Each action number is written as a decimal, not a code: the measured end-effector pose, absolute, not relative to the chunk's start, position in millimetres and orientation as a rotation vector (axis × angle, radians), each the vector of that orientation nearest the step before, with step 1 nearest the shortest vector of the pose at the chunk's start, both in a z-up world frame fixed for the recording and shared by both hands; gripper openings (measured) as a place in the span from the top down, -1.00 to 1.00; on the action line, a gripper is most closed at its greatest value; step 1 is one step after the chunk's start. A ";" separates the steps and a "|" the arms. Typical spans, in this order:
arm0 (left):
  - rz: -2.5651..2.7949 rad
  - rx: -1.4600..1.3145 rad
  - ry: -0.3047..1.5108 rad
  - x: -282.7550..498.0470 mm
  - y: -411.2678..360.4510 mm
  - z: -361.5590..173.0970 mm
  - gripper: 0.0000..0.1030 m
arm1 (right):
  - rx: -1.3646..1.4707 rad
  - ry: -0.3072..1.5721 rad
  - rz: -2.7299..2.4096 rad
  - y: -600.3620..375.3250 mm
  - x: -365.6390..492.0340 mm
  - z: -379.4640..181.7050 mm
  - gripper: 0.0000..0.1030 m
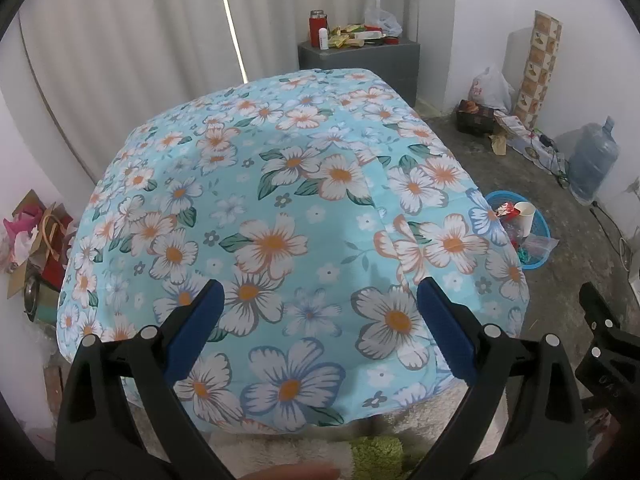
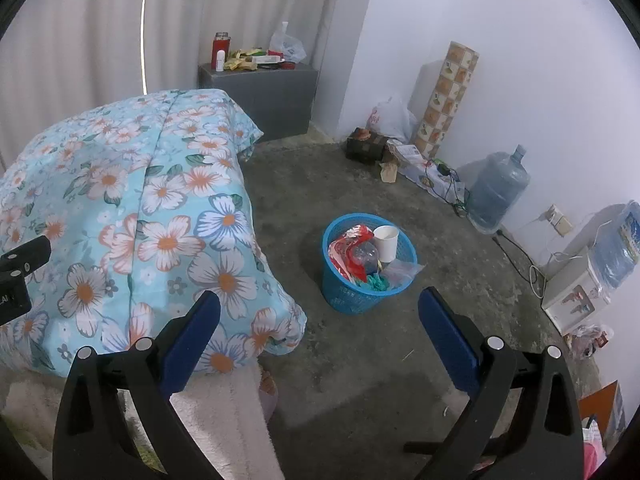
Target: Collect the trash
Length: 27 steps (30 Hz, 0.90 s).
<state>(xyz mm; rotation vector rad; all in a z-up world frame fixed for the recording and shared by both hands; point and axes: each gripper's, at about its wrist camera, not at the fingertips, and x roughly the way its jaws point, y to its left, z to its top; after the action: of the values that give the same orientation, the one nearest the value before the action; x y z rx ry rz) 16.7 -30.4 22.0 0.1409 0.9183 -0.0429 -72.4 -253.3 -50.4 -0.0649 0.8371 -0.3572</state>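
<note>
Two grippers, left gripper (image 1: 318,312) and right gripper (image 2: 319,320), gape wide, empty. Basket (image 2: 352,300) trash looks light, crushable: paper cup (image 2: 386,242) best pinched at rim.

— Where does your left wrist camera sit?

— High over the flowered cloth (image 1: 280,208), near it, looking down and forward to the curtain (image 1: 120,60).

— And your right one?

— It's just off the cloth's (image 2: 120,208) right edge, above the bare floor (image 2: 400,360), tilted toward the blue basket (image 2: 352,300) and the corner.

— What do you share?

— The cloth, basket (image 1: 538,240), grey cabinet (image 1: 360,60) (image 2: 272,96), water jug (image 1: 592,160) (image 2: 496,188); probably the same curtain.
</note>
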 end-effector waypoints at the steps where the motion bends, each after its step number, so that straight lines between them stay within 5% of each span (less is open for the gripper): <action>1: -0.043 0.140 0.919 16.8 -30.4 22.1 -0.80 | -0.064 0.837 -0.357 -253.5 -72.4 -50.2 -0.87; 27: -0.043 0.135 0.919 16.6 -30.1 23.9 -0.80 | -0.058 0.825 -0.368 -256.7 -72.8 -42.6 -0.87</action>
<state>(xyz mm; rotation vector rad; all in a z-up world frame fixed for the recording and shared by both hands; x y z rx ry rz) 16.6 -30.1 23.9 0.1352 0.9193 -0.0430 -72.8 -256.7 -42.6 -0.0582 0.8248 -0.3681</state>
